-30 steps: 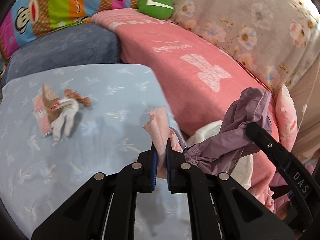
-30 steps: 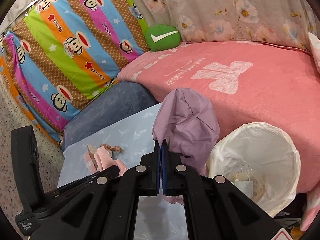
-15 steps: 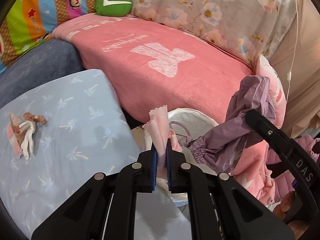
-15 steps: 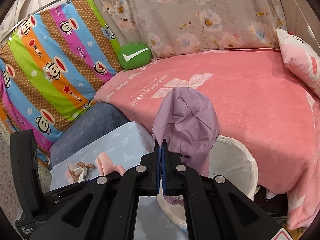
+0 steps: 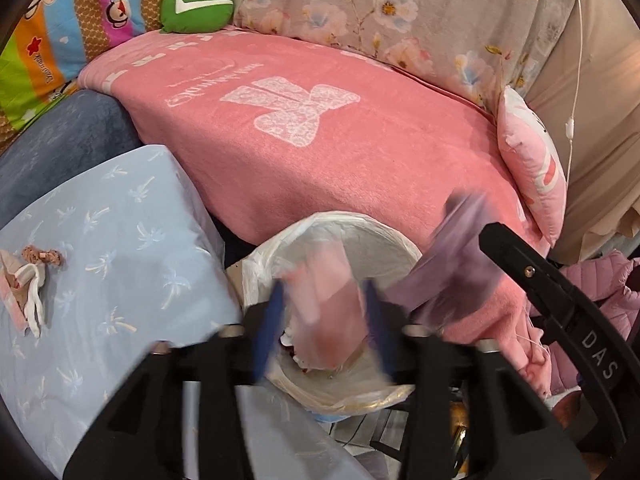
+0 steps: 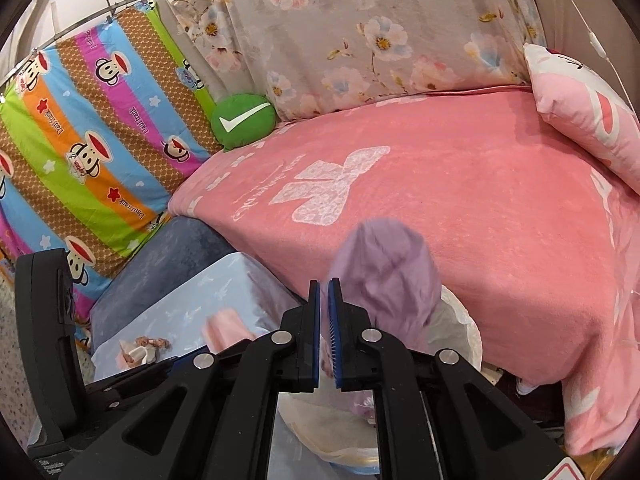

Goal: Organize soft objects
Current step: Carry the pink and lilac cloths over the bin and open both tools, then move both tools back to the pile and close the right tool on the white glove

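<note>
Since a second ago: both grippers have swung off the blue bedding and now hang over the lined bin (image 5: pixel 260 258), the landmark for every entry below.

Left gripper (image 5: pixel 325 322): jaws opening, blue pads well apart. Pink cloth (image 5: pixel 330 316) hangs blurred between them, pressed by neither, directly above the bin's mouth. Judged a deliberate release, so the cloth drops inside.

Right gripper (image 6: pixel 323 304): jaws just beginning to part, only a narrow gap showing. Purple cloth (image 6: pixel 386 276) bulges to one side of the pads, over the bin's rim; its lower folds pass behind the jaws (whether any fabric is caught there I cannot tell).

Lined bin: white bag folded over the rim, some scraps already at the bottom, wedged against the foot of the pink blanket (image 5: pixel 320 140).

Blue bedding (image 5: pixel 112 248): beside the bin, away from the blanket. A small heap of soft bits (image 5: pixel 28 284) lies on it well apart from the bin, apparently the remaining work.

Green cushion (image 5: pixel 198 6): far beyond the bin, at the blanket's back edge.
</note>
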